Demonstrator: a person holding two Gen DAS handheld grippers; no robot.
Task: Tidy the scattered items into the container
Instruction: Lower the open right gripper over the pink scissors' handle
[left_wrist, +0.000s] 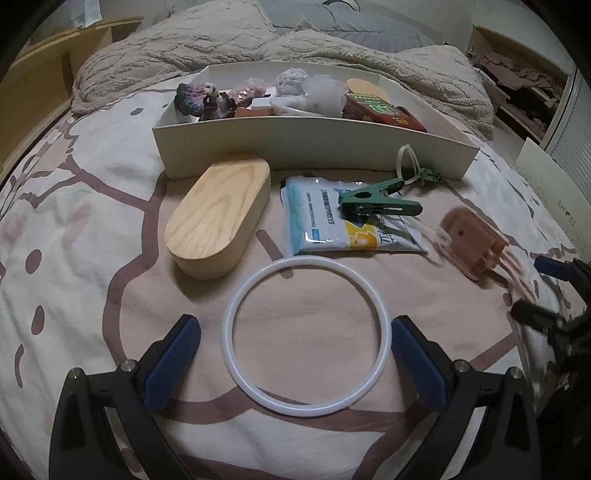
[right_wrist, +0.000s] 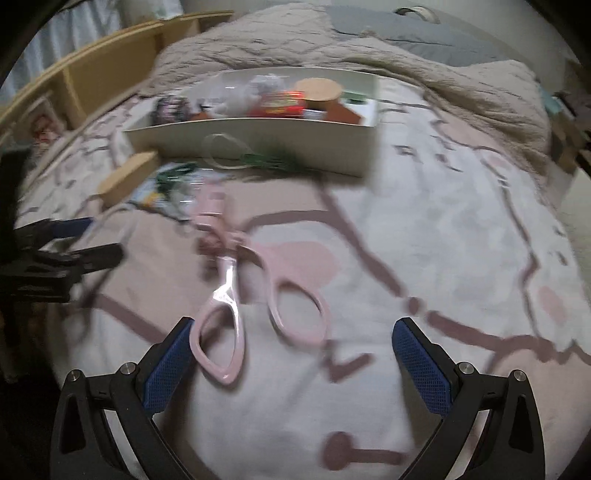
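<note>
On the bed, before the box (left_wrist: 314, 147), both tongs (left_wrist: 295, 354) (right_wrist: 293, 354) are held wide open, empty. The light, stiff ring (left_wrist: 306, 336) should be gripped across its rim; the scissors (right_wrist: 236, 295), by a handle loop.

On the bed: one ring (left_wrist: 306, 336), one wooden box (left_wrist: 218, 218) at ten o'clock, one packet (left_wrist: 332, 221), one clip (left_wrist: 373, 203), one pair of scissors (right_wrist: 236, 295) (blurred), one tray (left_wrist: 314, 147).
</note>
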